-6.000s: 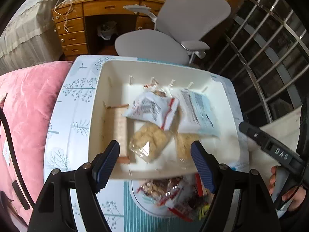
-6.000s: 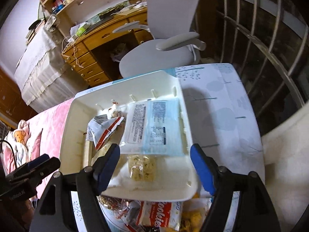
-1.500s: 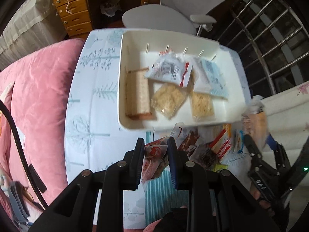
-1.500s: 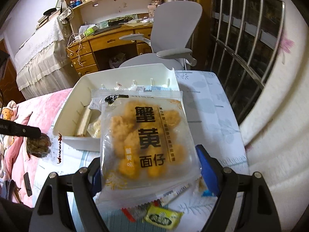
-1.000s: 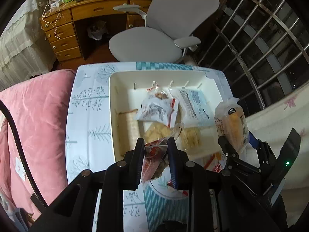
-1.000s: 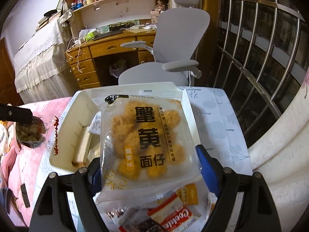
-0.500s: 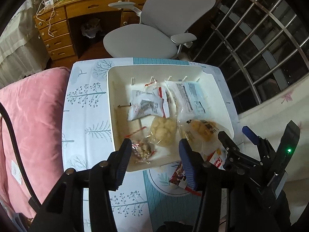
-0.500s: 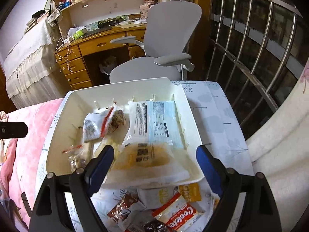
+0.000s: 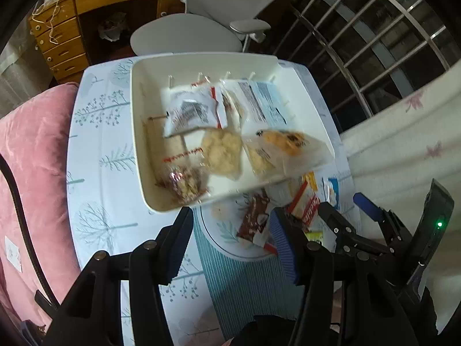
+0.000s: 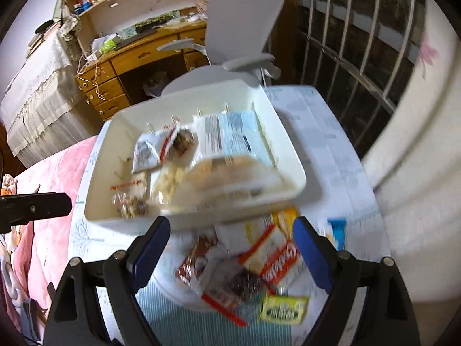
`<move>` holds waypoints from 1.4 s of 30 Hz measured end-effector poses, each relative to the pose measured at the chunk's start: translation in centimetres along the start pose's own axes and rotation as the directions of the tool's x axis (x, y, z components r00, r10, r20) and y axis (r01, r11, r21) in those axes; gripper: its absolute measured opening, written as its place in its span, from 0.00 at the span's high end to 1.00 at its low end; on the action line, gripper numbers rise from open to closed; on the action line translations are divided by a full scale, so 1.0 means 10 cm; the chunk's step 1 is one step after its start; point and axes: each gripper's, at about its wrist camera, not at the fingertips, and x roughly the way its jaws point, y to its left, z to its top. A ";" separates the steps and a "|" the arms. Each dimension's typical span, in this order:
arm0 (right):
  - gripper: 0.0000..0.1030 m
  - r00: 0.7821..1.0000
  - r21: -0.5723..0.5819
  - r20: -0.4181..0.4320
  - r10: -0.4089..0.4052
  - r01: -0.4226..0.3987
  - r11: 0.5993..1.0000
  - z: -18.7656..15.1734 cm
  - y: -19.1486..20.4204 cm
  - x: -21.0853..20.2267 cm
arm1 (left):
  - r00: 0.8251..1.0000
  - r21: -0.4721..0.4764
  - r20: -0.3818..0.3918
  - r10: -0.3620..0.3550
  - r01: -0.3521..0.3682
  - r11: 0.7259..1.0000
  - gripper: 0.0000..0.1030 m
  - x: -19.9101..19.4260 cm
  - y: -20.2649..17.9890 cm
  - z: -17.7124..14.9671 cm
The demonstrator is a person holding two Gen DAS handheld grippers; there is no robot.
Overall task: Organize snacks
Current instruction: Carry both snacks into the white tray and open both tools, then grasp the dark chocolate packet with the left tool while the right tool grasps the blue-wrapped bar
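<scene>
A white bin on the tree-print table holds several snack packs, among them a clear nut pack at its near left and an orange puff bag at its near right. Loose snacks lie on a round plate in front of the bin: a red-and-white cookie pack, a brown pack and a yellow packet. My left gripper is open and empty above the plate. My right gripper is open and empty over the loose snacks.
A pink cushion lies left of the table. A grey office chair and a wooden desk stand behind it. Window bars and a pale curtain are on the right.
Both grippers let go of their packs into the bin half a second ago. Now both have drawn back toward the plate of loose snacks, still open.
</scene>
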 end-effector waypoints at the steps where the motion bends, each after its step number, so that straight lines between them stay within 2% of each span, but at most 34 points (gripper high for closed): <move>1: 0.15 1.000 0.015 -0.017 0.001 0.000 1.000 -0.05 -0.04 0.00 | 1.000 0.004 -0.004 -0.003 0.003 1.000 0.47 0.01 -0.02 -0.03; 9: 0.15 0.994 0.083 -0.106 0.002 0.007 0.997 -0.40 -0.38 0.01 | 0.998 -0.001 -0.053 0.016 -0.016 1.000 0.47 0.13 -0.16 -0.33; 14: 0.15 0.989 0.110 -0.143 0.047 -0.032 0.993 -0.53 -0.63 0.04 | 0.997 -0.034 -0.066 0.042 -0.044 0.998 0.43 0.21 -0.30 -0.51; 18: 0.15 0.983 0.070 -0.173 0.064 -0.052 0.996 -0.57 -0.76 0.08 | 0.995 -0.094 -0.085 0.049 -0.057 0.994 0.42 0.32 -0.42 -0.64; 26: 0.15 0.978 -0.032 -0.188 0.096 -0.104 0.994 -0.58 -1.01 0.03 | 0.994 -0.172 -0.102 0.048 -0.065 0.983 0.34 0.51 -0.74 -0.86; 32: 0.15 0.974 -0.101 -0.196 0.118 -0.139 0.985 -0.54 -1.18 0.03 | 0.994 -0.278 -0.093 0.049 -0.073 0.958 0.32 0.64 -0.87 -0.93; 36: 0.15 0.970 -0.133 -0.205 0.130 -0.160 0.978 -0.50 -1.31 0.06 | 0.996 -0.372 -0.084 0.035 -0.064 0.926 0.29 0.78 -0.92 -0.95; 42: 0.15 0.965 -0.139 -0.212 0.151 -0.183 0.973 -0.46 -1.51 0.13 | 0.995 -0.454 -0.090 0.043 -0.080 0.888 0.27 1.05 -0.99 -0.92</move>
